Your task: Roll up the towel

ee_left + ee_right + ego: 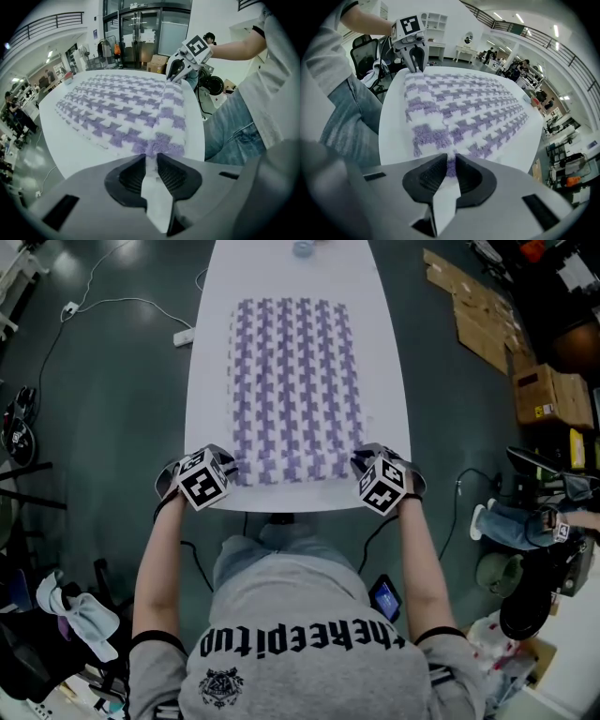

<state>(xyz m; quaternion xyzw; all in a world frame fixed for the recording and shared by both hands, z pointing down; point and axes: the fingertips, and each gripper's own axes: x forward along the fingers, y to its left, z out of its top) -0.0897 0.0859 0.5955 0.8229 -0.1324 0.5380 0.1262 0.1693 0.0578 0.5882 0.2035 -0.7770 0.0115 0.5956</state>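
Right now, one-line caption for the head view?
Left gripper and right gripper pinch near corners of the towel on the table.

The towel [295, 390] lies on the table [389, 362], running away from me. My left gripper [223, 468] is at its near left corner, my right gripper [362, 463] at its near right corner.

Small bluish object [305, 247] partly beyond top edge
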